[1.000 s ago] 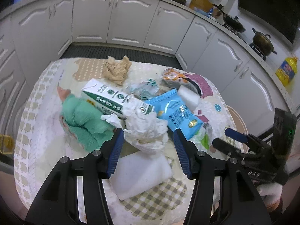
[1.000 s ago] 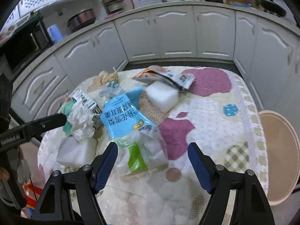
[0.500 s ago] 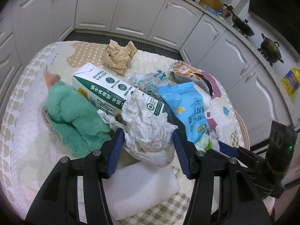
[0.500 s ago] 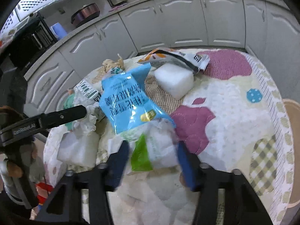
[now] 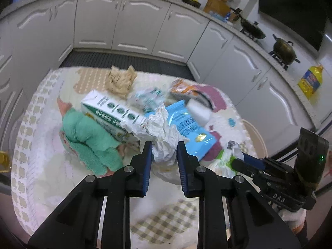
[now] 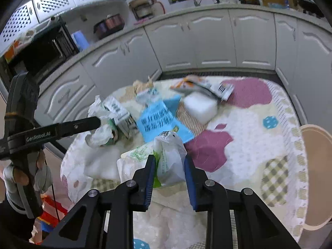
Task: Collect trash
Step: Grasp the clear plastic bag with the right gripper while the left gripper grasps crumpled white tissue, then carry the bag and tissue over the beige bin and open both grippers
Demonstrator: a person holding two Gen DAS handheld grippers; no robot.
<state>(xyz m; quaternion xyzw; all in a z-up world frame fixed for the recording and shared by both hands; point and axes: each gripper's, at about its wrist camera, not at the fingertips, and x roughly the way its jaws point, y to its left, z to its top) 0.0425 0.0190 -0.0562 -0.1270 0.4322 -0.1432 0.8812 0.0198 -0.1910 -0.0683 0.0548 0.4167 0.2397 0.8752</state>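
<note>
Trash lies on a quilted table cover (image 5: 41, 166). My left gripper (image 5: 164, 155) is shut on crumpled white paper (image 5: 164, 137), next to a green-and-white carton (image 5: 112, 114). My right gripper (image 6: 169, 172) is shut on a white-and-green plastic bag (image 6: 170, 155); that bag also shows in the left wrist view (image 5: 226, 159). A blue snack packet (image 6: 157, 120) lies just beyond it. The crumpled paper also shows in the right wrist view (image 6: 99, 132).
A green fuzzy cloth (image 5: 89, 141), brown crumpled paper (image 5: 120, 81), a white foam block (image 6: 199, 105), an orange wrapper (image 6: 199, 85) and a clear wrapper (image 5: 147, 97) lie on the table. White cabinets (image 5: 134, 27) surround it. A beige stool (image 6: 317, 166) stands right.
Both grippers have closed: the left on the crumpled white paper, the right on the white-and-green plastic bag. Both views have pulled back and up slightly.
</note>
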